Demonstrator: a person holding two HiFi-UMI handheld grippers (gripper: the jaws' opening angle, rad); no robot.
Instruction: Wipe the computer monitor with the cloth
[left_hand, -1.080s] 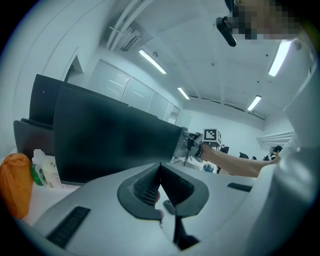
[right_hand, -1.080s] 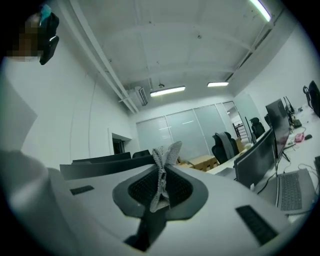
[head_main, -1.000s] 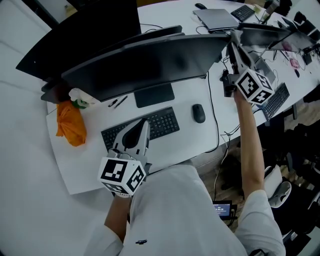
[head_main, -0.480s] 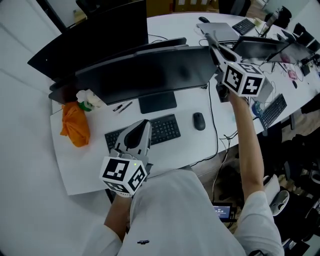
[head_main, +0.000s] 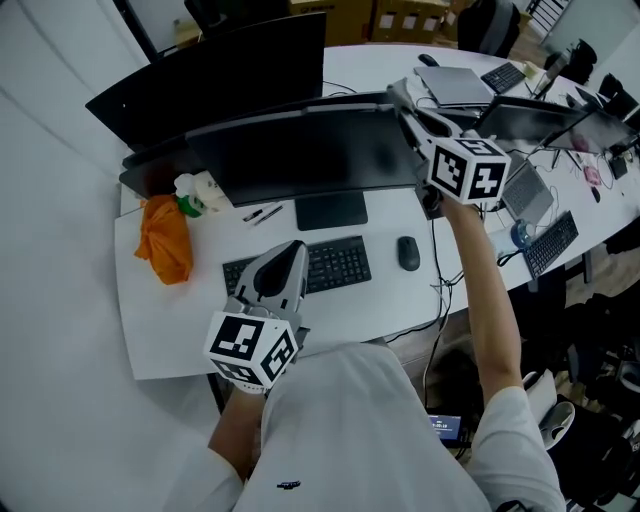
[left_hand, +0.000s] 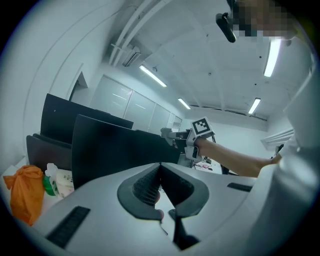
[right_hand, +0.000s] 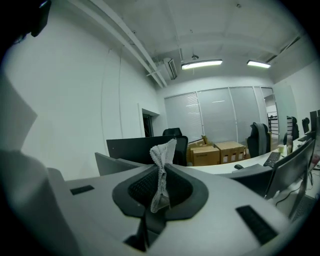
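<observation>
The left tongs (head_main: 291, 246) sit low and close to the body, pointing forward, jaws pressed together. Their marker cube (head_main: 252, 348) faces up, and the left forearm (head_main: 232, 440) is bent in behind it. The right arm (head_main: 482, 280) is stretched far forward, bare below the white sleeve (head_main: 520, 440). The right tongs (right_hand: 161, 169), well ahead and to the right of the left pair, have their jaws clamped on a strip of cloth (right_hand: 163, 150) that sticks up past the tips.
</observation>
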